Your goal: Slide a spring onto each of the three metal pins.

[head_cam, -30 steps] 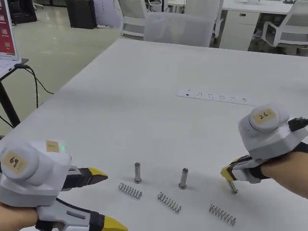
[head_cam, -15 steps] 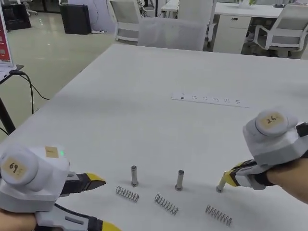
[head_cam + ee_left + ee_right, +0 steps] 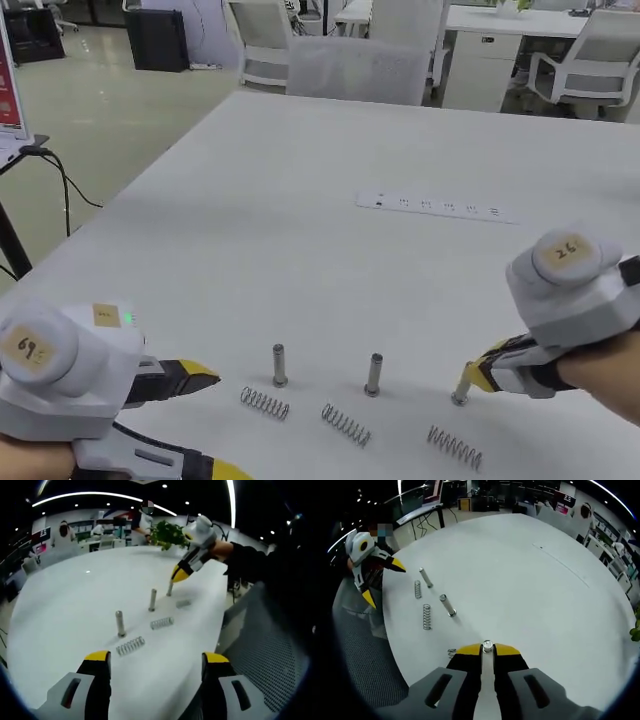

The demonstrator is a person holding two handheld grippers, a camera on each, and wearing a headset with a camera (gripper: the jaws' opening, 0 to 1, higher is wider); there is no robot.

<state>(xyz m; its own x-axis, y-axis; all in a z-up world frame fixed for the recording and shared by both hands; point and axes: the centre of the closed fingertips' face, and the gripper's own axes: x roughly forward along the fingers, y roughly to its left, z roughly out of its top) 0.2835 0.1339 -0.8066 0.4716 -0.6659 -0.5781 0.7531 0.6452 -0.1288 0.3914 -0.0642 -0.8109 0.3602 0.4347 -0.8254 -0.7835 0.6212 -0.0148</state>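
Now my right tool (image 3: 487, 649) is clenched on the end metal pin (image 3: 461, 390), with its spring (image 3: 454, 447) just beside the tips on the worktop (image 3: 300, 220). My left tool (image 3: 156, 656) gapes, released. If I drag sideways, the pin could topple.

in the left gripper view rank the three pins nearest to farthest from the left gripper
1. near pin, just ahead of the left gripper.
2. middle pin, further along the row.
3. far pin, clamped in the right gripper.
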